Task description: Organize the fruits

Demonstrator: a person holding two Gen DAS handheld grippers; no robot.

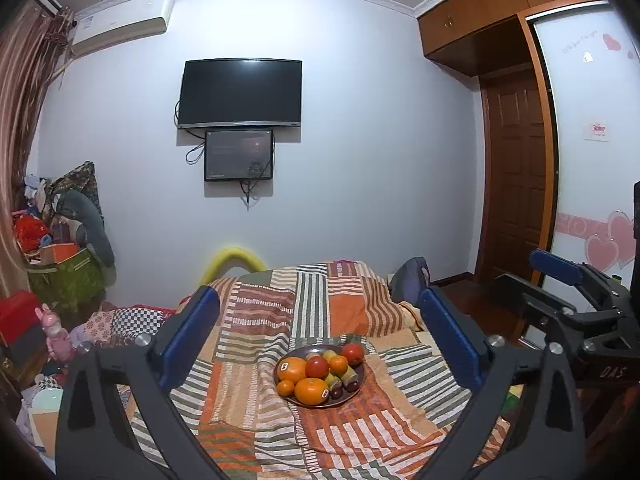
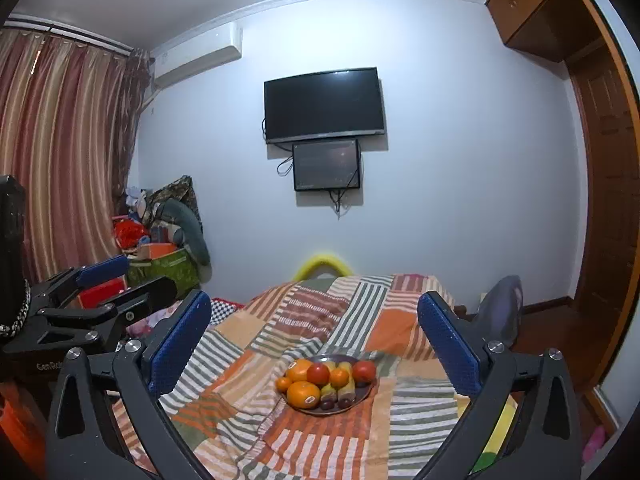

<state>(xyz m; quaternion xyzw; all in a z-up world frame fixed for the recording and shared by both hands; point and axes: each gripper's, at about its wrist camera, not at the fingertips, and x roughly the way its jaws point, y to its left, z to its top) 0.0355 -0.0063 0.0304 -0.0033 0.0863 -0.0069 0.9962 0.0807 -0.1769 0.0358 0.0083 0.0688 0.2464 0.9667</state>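
Fruits are heaped on one dark round plate that sits on the patchwork bedspread of the bed, ahead of and between both pairs of blue-padded fingers.

Counted in the left wrist view: two large oranges with stickers, two small mandarins, two red tomatoes, and at least two dark plums at the near rim. Yellow-green pieces, perhaps bananas, lie among them; their number is hard to make out, since the round fruit covers part of each.

The left gripper has its fingers spread wide apart, holding nothing, with the plate well beyond the tips. The right gripper likewise has its fingers wide apart and empty.

Each gripper shows at the edge of the other's view, cut off by the frame. Two dark screens hang on the wall beyond the bed.
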